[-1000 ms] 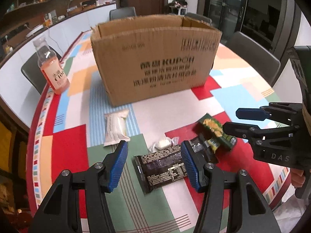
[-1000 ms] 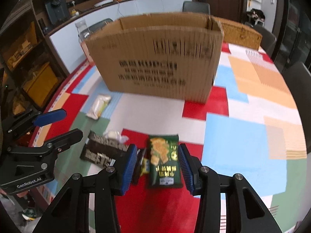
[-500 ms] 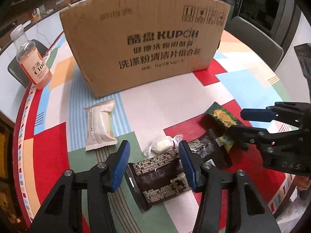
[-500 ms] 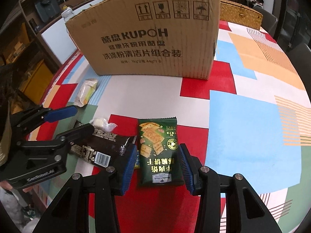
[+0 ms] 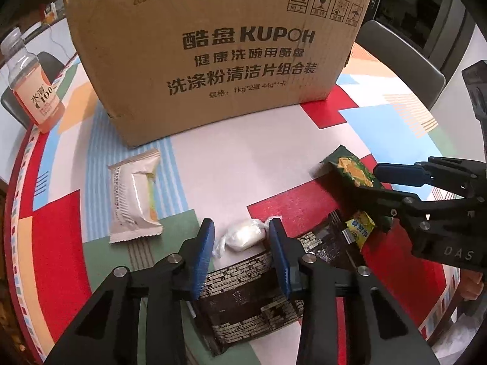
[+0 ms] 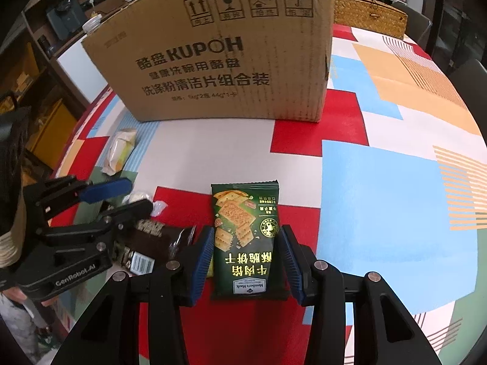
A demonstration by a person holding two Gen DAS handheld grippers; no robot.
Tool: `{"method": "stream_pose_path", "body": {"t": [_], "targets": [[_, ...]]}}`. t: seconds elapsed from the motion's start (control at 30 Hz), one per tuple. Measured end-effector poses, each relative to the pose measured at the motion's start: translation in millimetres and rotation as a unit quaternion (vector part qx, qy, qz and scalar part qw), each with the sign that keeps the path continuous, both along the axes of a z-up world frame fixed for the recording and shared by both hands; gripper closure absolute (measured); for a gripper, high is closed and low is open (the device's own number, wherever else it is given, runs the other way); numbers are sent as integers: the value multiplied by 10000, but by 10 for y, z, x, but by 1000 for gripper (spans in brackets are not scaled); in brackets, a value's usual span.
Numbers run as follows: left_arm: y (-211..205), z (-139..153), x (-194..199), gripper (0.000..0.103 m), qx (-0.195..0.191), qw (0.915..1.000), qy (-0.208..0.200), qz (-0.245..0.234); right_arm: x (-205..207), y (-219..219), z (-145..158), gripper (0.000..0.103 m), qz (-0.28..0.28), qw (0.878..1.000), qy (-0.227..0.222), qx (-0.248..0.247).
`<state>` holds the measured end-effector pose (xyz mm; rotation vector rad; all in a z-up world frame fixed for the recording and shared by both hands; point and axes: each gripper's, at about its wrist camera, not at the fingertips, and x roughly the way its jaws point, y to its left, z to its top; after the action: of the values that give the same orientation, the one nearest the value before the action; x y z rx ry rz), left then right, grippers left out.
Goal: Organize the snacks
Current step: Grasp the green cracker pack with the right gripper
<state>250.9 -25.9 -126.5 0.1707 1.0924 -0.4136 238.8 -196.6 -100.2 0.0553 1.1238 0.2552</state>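
Note:
My left gripper (image 5: 241, 228) is open, its blue fingers on either side of a small white wrapped candy (image 5: 242, 236) on the table. A black snack pack (image 5: 252, 289) lies just under it. My right gripper (image 6: 245, 237) is open around a dark green cracker pack (image 6: 245, 237) lying flat, with gaps on both sides. A white snack pack (image 5: 134, 194) lies to the left. A small yellow-green pack (image 5: 360, 228) lies beside the black one. The cardboard box (image 5: 213, 51) stands behind the snacks.
An orange drink bottle (image 5: 33, 91) stands at the table's far left edge. A wicker basket (image 6: 369, 15) sits behind the box on the right. Chairs ring the round table with its coloured patchwork cloth (image 6: 395, 182).
Both grippers have moved forward and down toward the table. The left one went past the black pack to straddle the white candy; the right one now straddles the green cracker pack.

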Motion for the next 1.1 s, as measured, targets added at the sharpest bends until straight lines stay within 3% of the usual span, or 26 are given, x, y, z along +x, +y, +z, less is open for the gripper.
{"method": "stream_pose_path", "body": {"t": [0.17, 0.63, 1.1], "targets": [[-17, -18, 24, 74, -141, 9999, 43, 35, 31, -58, -3, 58, -38, 10000, -6, 64], [0, -9, 72, 79, -393, 9987, 79, 322, 119, -65, -59, 58, -47, 10000, -25, 44], [82, 417, -123, 79, -608, 9964, -428, 414, -3, -55, 304, 59, -104, 9987, -505, 58]]}}
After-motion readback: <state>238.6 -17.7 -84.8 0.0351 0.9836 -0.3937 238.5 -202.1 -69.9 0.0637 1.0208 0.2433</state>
